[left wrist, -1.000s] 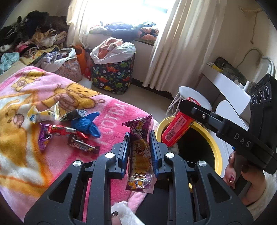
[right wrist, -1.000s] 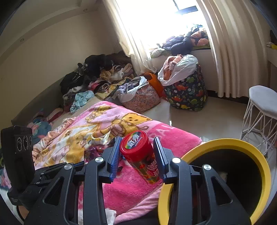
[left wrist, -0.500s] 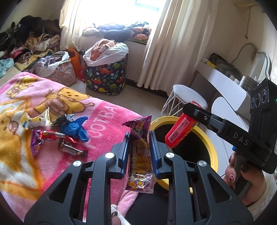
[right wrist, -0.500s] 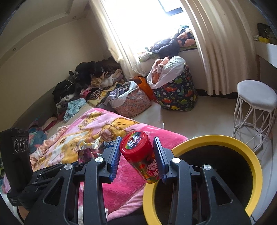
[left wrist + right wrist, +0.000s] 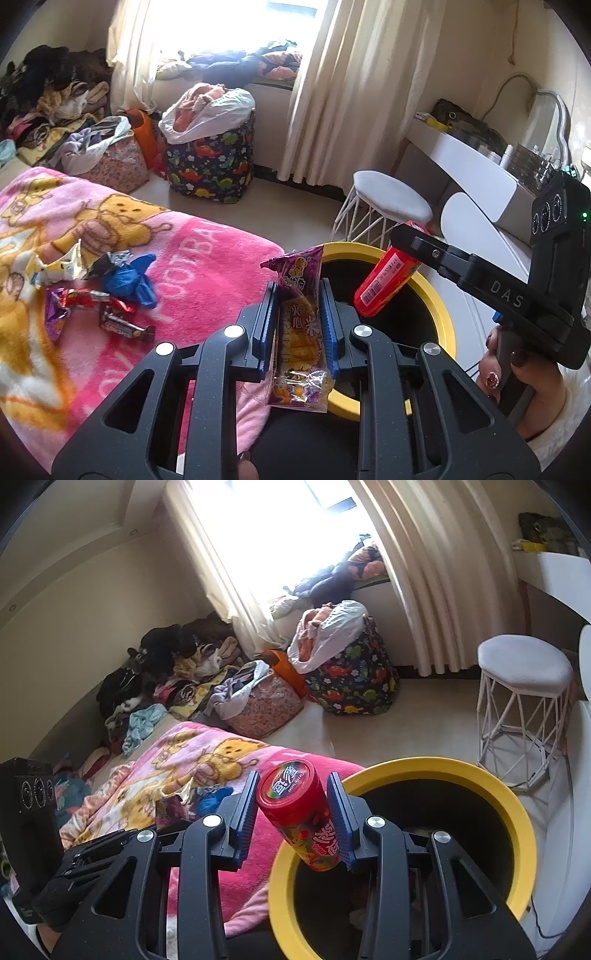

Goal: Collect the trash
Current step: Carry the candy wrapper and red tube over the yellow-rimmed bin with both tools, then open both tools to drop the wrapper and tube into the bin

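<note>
Holding a purple snack wrapper upright, your left gripper has its blue pads clamped on the wrapper's two sides, and it sits at the near rim of the yellow-rimmed bin. Your right gripper is clamped on a red can, lid toward the camera. In the left wrist view the can hangs tilted above the bin's dark opening, and your right hand grips the handle beside it. In the right wrist view the bin fills the lower right, with the can's bottom end over its near rim.

More trash lies on the pink blanket: a blue glove, a torn white wrapper and a dark candy bar, close together and well apart from the bin.
</note>
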Action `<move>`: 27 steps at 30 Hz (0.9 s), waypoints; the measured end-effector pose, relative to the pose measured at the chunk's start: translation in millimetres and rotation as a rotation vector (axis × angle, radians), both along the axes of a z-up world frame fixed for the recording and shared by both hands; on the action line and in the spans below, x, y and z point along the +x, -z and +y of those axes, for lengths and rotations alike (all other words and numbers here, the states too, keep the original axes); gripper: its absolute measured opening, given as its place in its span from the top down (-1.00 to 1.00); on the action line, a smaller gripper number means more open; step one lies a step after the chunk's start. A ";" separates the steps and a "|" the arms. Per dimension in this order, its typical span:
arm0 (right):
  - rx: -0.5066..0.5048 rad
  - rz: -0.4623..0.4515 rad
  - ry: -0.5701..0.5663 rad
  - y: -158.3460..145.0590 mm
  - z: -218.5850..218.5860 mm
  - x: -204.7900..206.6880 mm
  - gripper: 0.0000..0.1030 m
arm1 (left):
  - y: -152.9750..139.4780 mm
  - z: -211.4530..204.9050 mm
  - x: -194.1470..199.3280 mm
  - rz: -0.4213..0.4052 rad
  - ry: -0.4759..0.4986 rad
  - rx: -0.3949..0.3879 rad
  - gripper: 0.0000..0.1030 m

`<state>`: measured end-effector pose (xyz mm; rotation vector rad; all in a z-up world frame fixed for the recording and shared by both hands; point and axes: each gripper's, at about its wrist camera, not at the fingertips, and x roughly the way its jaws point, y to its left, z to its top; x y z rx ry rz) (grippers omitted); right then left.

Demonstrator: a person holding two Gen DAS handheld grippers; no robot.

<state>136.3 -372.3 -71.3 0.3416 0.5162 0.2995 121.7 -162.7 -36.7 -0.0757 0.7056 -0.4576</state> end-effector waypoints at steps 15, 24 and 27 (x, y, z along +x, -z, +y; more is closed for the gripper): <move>0.043 0.020 0.111 12.4 -40.8 -11.4 0.31 | 2.1 -38.8 5.2 -0.011 0.068 0.016 0.68; 0.063 0.055 0.161 22.5 -55.8 -12.8 0.31 | 14.3 -61.4 11.6 0.008 0.110 0.027 0.68; 0.069 0.065 0.171 24.9 -59.8 -13.0 0.31 | 18.5 -66.1 15.9 0.019 0.121 0.026 0.68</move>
